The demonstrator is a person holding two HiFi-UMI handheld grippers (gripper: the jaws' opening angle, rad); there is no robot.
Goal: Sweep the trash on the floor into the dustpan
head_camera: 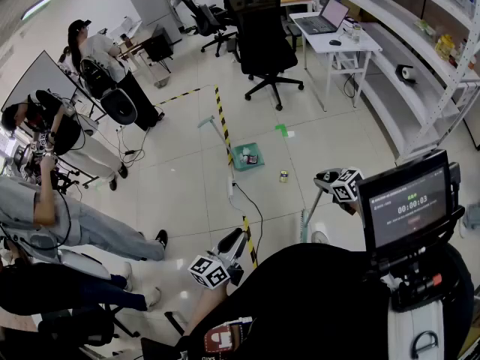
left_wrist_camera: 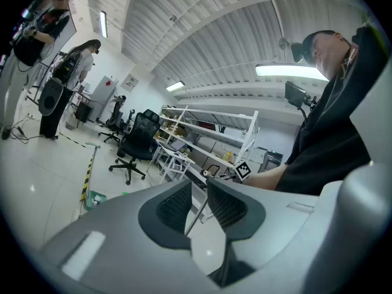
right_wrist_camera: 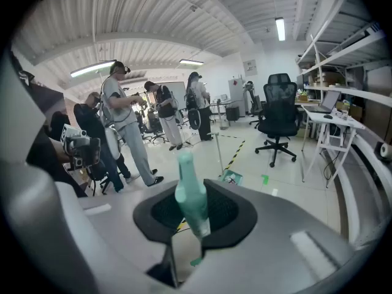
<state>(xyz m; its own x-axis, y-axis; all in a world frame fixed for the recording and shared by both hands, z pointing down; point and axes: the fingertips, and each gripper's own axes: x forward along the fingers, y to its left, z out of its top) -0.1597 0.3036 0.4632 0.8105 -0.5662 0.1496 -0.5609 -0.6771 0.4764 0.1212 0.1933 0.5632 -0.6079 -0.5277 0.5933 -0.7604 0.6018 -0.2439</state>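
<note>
A green dustpan (head_camera: 247, 157) stands on the floor with small litter in it, its long handle (head_camera: 212, 124) leaning up to the left. A small can (head_camera: 283, 176) lies on the tiles to its right. My right gripper (head_camera: 335, 183) is shut on the broom's teal handle (right_wrist_camera: 191, 199). The broom's pole (head_camera: 310, 214) slants down towards my body, and its head is hidden. My left gripper (head_camera: 227, 250) hangs lower left, apart from the broom, jaws slightly parted and empty. Through their gap the thin pole (left_wrist_camera: 196, 210) shows. The dustpan also appears far off in both gripper views (left_wrist_camera: 94, 199) (right_wrist_camera: 233, 177).
Yellow-black tape (head_camera: 223, 118) and a cable (head_camera: 255, 205) run across the floor by the dustpan. A black office chair (head_camera: 262, 40), a white table with a laptop (head_camera: 330, 28) and shelving (head_camera: 427, 103) stand behind. Several people (head_camera: 52, 216) sit or stand at the left.
</note>
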